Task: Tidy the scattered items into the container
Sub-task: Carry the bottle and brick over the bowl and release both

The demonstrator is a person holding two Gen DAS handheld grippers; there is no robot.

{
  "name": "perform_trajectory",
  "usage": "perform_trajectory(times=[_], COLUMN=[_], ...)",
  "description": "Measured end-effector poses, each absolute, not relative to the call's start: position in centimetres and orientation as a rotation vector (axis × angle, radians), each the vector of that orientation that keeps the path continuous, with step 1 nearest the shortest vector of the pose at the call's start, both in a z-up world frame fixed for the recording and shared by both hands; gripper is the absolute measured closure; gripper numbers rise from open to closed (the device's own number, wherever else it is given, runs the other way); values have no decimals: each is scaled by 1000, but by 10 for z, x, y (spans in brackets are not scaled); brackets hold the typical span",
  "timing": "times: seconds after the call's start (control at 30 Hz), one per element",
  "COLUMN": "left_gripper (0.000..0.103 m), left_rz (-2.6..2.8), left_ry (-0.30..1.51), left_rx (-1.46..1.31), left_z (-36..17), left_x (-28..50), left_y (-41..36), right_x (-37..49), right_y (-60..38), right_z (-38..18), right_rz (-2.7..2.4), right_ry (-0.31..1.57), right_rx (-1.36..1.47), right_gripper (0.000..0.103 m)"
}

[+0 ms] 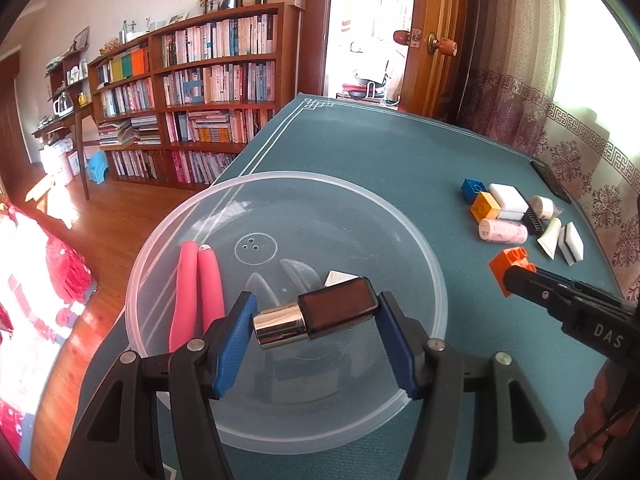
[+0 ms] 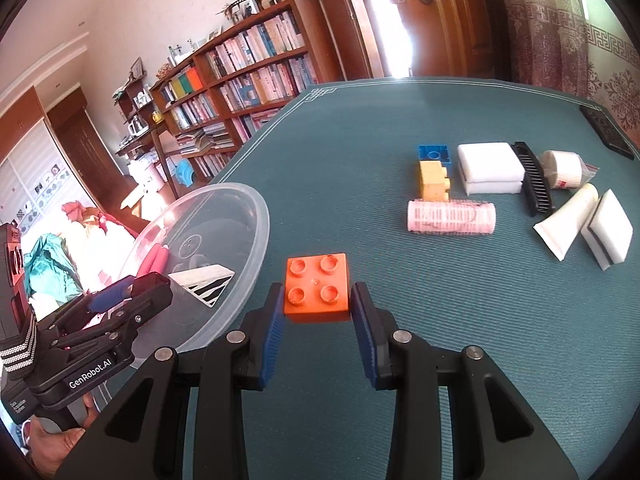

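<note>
White letters "DAS" stand on the black body of the right gripper [image 1: 520,276] at the right edge of the left wrist view. "GenRobot.AI" is printed in white on the left gripper [image 2: 120,296] at lower left of the right wrist view. Book spines are too small to read.

Black flat object [image 2: 608,133] cut by the frame edge; white packet's [image 2: 563,169] red print unreadable
</note>
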State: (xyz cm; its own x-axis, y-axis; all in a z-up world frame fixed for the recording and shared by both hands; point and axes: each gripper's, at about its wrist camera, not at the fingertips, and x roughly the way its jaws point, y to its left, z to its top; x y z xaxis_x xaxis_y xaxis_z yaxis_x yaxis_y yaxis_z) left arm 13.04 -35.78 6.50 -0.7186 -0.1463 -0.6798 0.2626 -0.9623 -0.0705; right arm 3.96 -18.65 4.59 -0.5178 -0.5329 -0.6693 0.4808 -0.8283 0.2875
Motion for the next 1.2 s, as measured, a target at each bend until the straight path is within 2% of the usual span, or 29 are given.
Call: perform_trajectory(times=[0.3,0.47,0.63,1.2], left_gripper=[37,26,24,19], left_rz=[-2690,-2693,-2682,-2653], left_ry=[289,313,298,326], left_rx=[1083,1055,1014,1028], left_z=[57,62,68,64], left_x=[139,145,151,151], left_y=[-380,-390,-398,-405], right_x=[45,54,61,66], right_y=[-228,-246,-261,-262], right_z=[48,50,48,46], right_rz=[-2250,-2214,-2170,-2125], right_ry=[-5,52,94,70], right_rx=[1037,1006,999,1004], right_gripper=[66,66,66,64])
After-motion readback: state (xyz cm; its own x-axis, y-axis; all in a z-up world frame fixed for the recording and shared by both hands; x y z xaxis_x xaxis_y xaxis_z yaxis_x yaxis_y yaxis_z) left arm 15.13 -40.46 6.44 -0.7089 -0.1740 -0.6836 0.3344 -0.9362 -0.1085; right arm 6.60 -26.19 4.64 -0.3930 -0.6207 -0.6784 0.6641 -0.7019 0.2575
